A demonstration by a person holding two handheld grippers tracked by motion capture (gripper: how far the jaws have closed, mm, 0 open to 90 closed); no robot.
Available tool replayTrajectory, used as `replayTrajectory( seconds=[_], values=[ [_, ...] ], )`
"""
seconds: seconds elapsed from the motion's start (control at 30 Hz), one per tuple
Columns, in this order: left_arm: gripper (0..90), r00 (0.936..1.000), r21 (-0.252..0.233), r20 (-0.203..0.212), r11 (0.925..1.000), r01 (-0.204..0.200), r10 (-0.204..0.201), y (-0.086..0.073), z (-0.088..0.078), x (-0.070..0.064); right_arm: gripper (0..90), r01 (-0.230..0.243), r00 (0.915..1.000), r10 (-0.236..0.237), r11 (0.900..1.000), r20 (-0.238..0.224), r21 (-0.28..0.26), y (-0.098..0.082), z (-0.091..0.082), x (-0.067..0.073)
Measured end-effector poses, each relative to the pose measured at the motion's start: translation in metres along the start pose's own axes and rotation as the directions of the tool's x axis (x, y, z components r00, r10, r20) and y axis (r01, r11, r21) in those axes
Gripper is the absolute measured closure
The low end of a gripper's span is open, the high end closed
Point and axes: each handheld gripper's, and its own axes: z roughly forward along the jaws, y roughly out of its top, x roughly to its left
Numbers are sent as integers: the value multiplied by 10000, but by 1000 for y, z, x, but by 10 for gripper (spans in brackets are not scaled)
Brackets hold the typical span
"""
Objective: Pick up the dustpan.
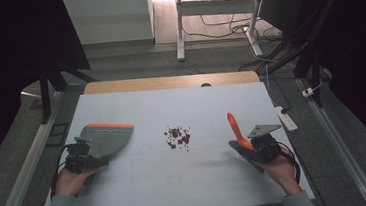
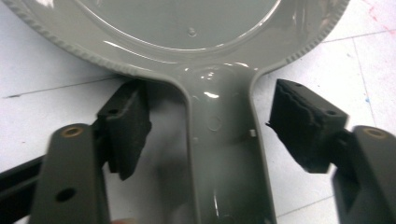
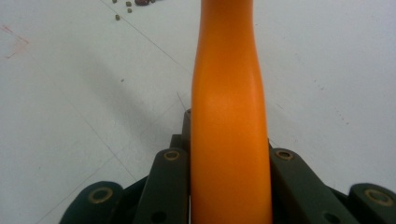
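A glossy grey dustpan (image 2: pixel 224 154) is being straddled by the left gripper (image 2: pixel 212 126), jaws apart; a smooth orange handle (image 3: pixel 229 140) is being clamped by the right gripper (image 3: pixel 229 163).

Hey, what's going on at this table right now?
A person works at a white table with a set of tongs in each hand. The right tongs are shut on the orange handle of a brush. The left tongs sit open around the handle of a grey dustpan, pads on either side and not yet clamped. A small pile of dark red crumbs lies between them, unswept.
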Motion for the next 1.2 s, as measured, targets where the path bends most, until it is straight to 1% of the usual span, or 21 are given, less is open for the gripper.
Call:
replayTrajectory(
  seconds=[0.03, 0.1, 0.17, 0.27, 0.3, 0.43, 0.47, 0.57, 0.63, 0.73, 0.9, 1.2],
  values=[
    [320, 10000, -23, -1, 10000, 36, -36, 0, 0, 1, 770, 0, 10000, 0, 10000, 0, 0, 0, 0, 0],
    [356, 10000, -46, 14, 10000, 55, -54, 0, -1, 2, 769, -3, 10000, 3, 10000, 27, 28, 0, 0, 0],
    [410, 9999, -131, 47, 9998, 122, -122, 0, -1, 3, 769, 16, 10000, -16, 10000, 41, 9, 0, 0, 0],
    [469, 9998, -198, 85, 9996, 197, -196, 0, -1, 3, 769, 15, 10000, -15, 10000, 37, 23, 0, 0, 0],
    [469, 9997, -209, 136, 9996, 206, -203, 0, -1, 3, 769, 15, 10000, -15, 10000, 37, 23, 0, 0, 0],
    [553, 9987, -236, 454, 9995, 223, -212, 0, -2, 4, 769, -20, 10000, 20, 10000, 55, 8, 0, 0, 0],
    [578, 9987, -258, 480, 9995, 202, -190, 0, -2, 4, 769, -4, 10000, 4, 10000, 62, -7, 0, 0, 0],
    [611, 9989, -264, 415, 9994, 244, -232, 0, -2, 5, 769, -47, 10000, 47, 10000, 65, -1, -1, -1, -1],
    [612, 9984, -335, 474, 9990, 310, -294, -1, -2, 6, 769, -46, 10000, 46, 10000, 65, 2, -1, -1, -1],
    [614, 9989, -355, 419, 9991, 216, -201, -1, -3, 6, 769, -13, 10000, 13, 10000, 63, 15, 0, 0, 0],
    [615, 9989, -480, 430, 9987, 184, -163, -1, -3, 7, 769, 31, 10000, -31, 10000, 70, 7, 0, 0, 0],
    [615, 9992, -866, 391, 9962, 44, -10, -3, -7, 10, 769, 54, 10000, -54, 10000, 69, -18, 0, -1, 0]
  ],
)
